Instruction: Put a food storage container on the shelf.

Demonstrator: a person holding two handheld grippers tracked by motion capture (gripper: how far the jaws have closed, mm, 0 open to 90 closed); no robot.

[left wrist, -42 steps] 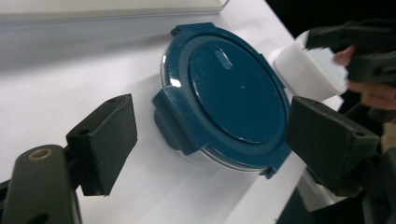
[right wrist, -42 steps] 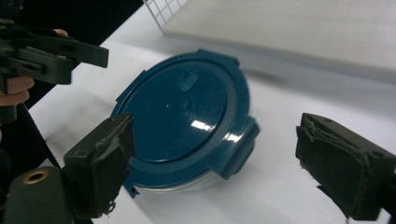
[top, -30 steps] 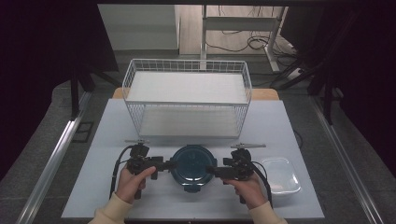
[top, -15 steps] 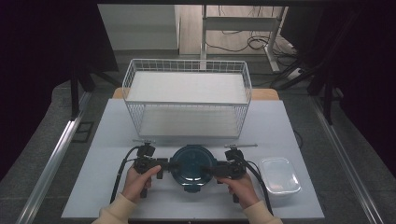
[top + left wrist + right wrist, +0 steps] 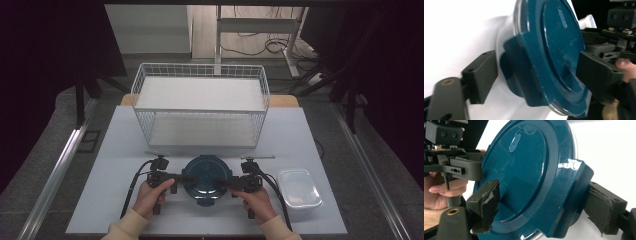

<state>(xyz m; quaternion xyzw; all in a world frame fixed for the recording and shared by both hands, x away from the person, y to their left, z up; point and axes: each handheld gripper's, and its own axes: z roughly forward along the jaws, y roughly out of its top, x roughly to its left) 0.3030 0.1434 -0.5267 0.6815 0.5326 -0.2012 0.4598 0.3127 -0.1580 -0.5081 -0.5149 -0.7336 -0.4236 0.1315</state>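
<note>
The round blue-lidded container [image 5: 206, 173] sits in front of the wire basket [image 5: 200, 107], between both grippers. The left gripper [image 5: 176, 178] and the right gripper [image 5: 227, 183] have just been closing, each straddling a side clasp, jaws wide, not visibly clamped.

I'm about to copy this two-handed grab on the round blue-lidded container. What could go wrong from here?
1. Each claw, left and right, straddles only a side latch of the teal lid; it could unclip rather than lift.
2. Uneven hands may tilt the container.
3. The clear box sits near the right elbow.
</note>
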